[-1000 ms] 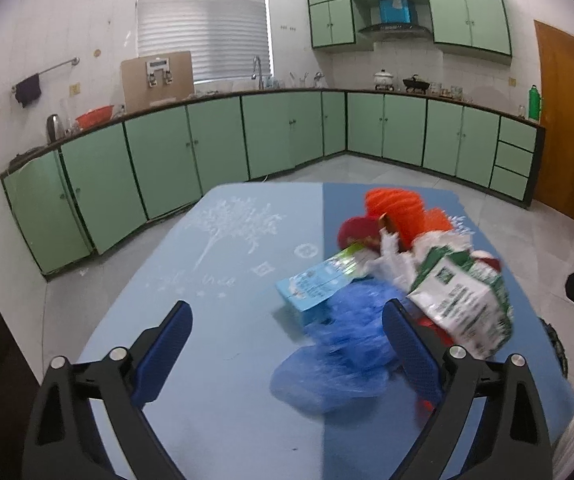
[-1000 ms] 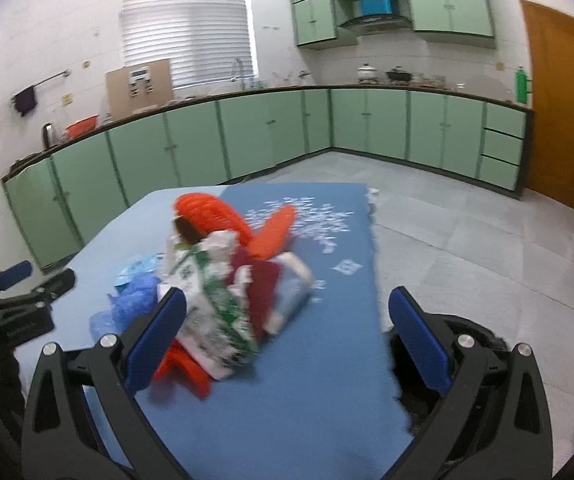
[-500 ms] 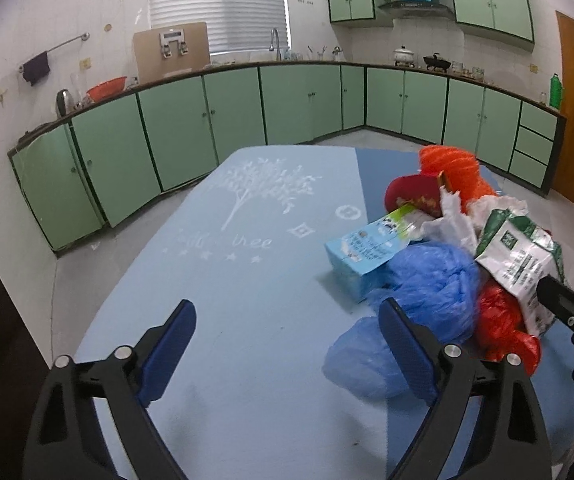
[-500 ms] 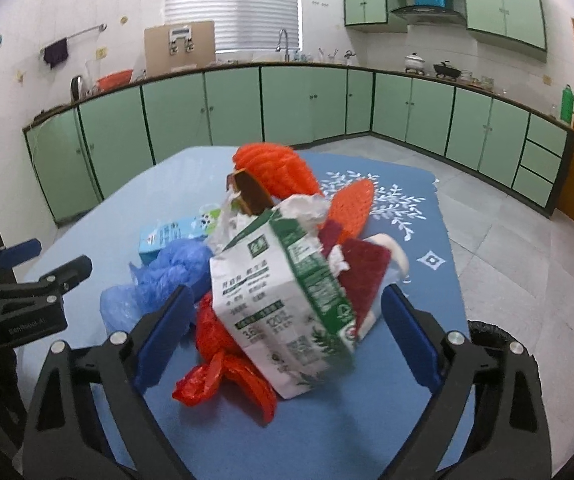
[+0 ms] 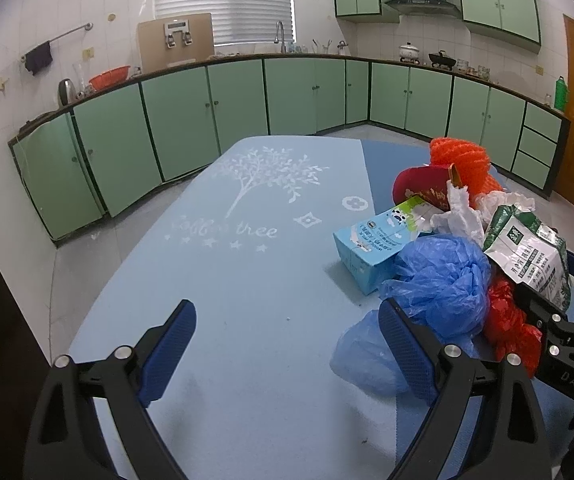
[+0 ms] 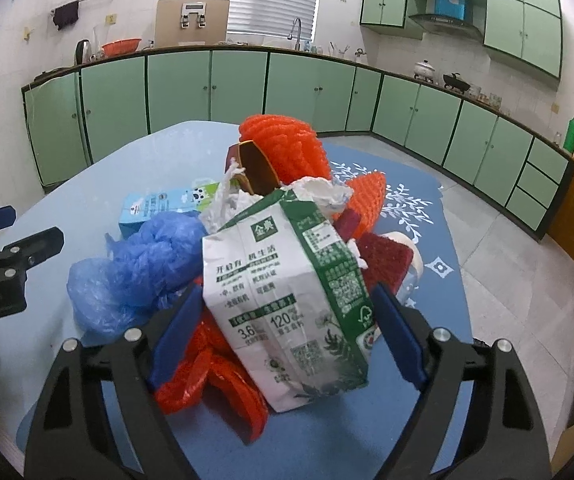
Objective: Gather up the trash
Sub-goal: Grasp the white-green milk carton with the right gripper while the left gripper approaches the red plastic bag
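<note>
Blue crumpled plastic bag [image 5: 439,280] lies just beside the released left gripper [image 5: 287,356] on the blue-clothed counter [image 5: 227,280].

Right view: the right gripper [image 6: 287,328] is closing around the green-and-white milk carton [image 6: 287,300]; its pads seem not yet pressing, so squeeze gently and lift straight.

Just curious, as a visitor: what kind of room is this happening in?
Most likely a home kitchen: green cabinets line the walls under a counter with a sink tap, and pots sit beneath a range hood.

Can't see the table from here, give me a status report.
Right hand-held gripper closing around green-and-white carton. Left hand-held gripper open, empty. Red bag crowds the carton.
</note>
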The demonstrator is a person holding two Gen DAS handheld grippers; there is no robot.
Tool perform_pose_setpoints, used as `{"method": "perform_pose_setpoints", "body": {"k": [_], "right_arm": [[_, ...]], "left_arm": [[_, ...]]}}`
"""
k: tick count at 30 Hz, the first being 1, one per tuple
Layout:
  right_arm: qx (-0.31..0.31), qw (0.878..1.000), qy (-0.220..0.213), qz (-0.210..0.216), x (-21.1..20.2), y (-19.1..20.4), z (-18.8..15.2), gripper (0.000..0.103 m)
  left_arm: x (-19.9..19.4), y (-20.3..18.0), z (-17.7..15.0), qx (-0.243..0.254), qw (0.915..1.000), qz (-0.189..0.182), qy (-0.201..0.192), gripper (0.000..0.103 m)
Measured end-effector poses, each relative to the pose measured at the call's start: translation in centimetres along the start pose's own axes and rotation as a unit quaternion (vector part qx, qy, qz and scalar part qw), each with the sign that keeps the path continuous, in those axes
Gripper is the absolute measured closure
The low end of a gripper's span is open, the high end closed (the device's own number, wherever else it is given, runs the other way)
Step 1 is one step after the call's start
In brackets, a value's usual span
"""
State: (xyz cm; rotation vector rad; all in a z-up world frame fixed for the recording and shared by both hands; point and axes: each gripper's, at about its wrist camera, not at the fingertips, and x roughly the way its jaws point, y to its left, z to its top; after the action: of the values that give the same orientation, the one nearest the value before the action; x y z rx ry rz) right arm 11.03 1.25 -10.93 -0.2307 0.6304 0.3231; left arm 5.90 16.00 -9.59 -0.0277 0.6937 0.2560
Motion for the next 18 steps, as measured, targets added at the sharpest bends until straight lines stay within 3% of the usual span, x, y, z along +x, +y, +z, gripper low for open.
{"method": "perform_pose_setpoints", "body": {"k": [18], "right_arm": [[0.066,0.996,-0.044,0.034,-5.2,-4.0,0.1,0.022]], "left_arm": [[-1.3,-3.3,0.5,0.021,0.9994,-0.025,-0.011,0.012]]}}
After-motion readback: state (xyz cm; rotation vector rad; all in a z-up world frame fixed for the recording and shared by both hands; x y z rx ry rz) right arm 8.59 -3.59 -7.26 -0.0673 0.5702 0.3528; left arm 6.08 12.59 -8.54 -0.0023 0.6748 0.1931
